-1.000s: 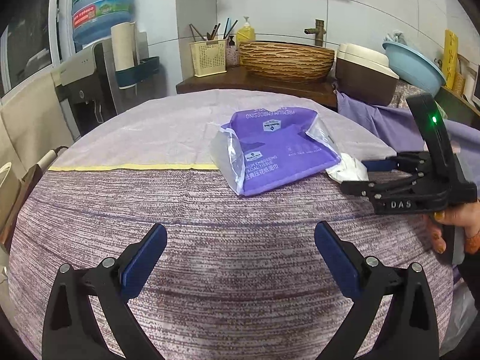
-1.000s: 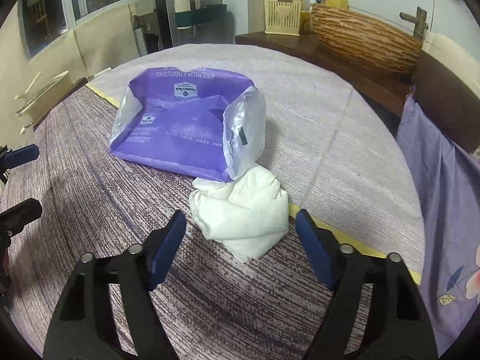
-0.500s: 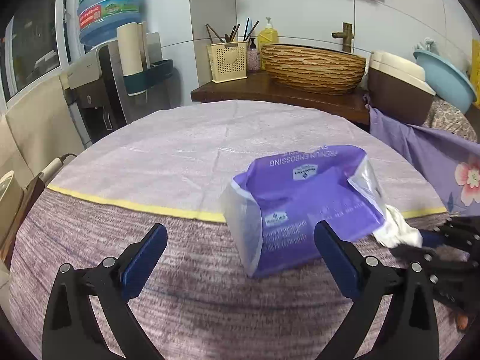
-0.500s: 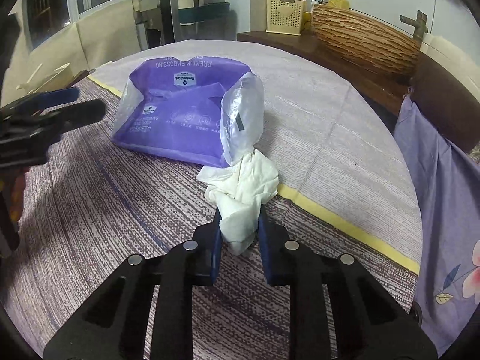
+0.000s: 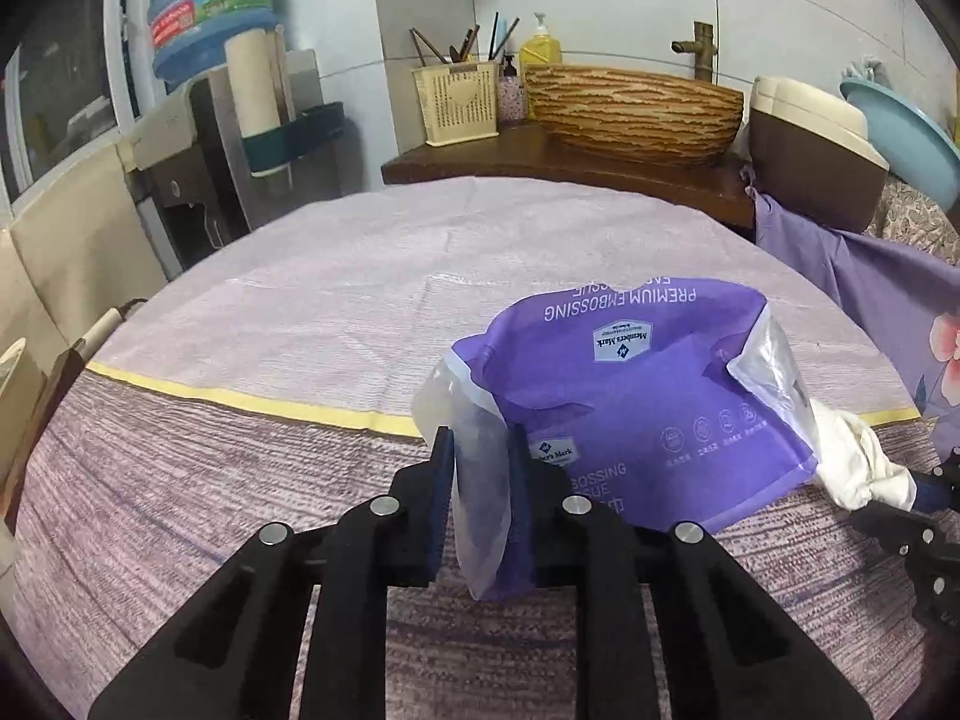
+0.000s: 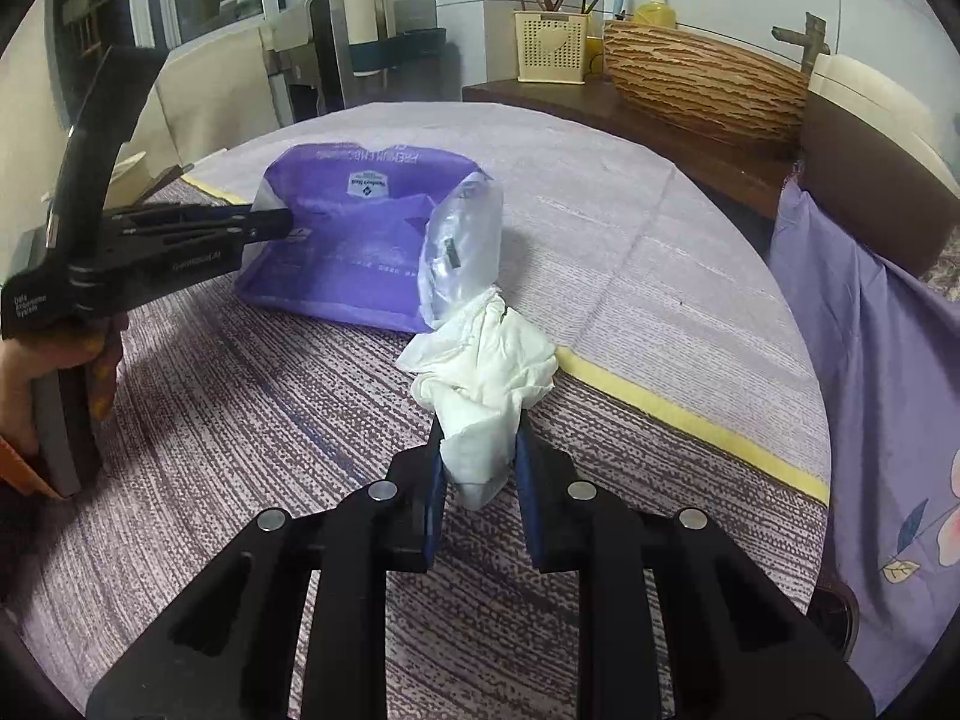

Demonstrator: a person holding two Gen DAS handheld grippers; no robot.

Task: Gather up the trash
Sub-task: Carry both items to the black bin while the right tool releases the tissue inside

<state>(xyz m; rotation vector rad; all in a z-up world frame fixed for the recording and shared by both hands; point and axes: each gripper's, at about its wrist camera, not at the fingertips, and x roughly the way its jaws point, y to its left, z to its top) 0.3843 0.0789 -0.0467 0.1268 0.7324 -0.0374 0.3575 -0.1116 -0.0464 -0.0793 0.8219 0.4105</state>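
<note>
Left gripper (image 5: pixel 477 480) has closed, now pinching the purple wrapper (image 5: pixel 636 408) at its clear end. Right gripper (image 6: pixel 477 462) is clamping the soft tissue wad (image 6: pixel 486 366) beside the wrapper; both look light and limp.

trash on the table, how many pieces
2: a purple wrapper mid-table, its end pinched in the left gripper, and a white tissue beside it, in the right gripper.

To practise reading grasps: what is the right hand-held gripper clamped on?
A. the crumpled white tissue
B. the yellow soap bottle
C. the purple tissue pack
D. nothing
A: the right hand-held gripper pinches the crumpled white tissue; the left hand-held gripper grips the purple tissue pack.
</note>
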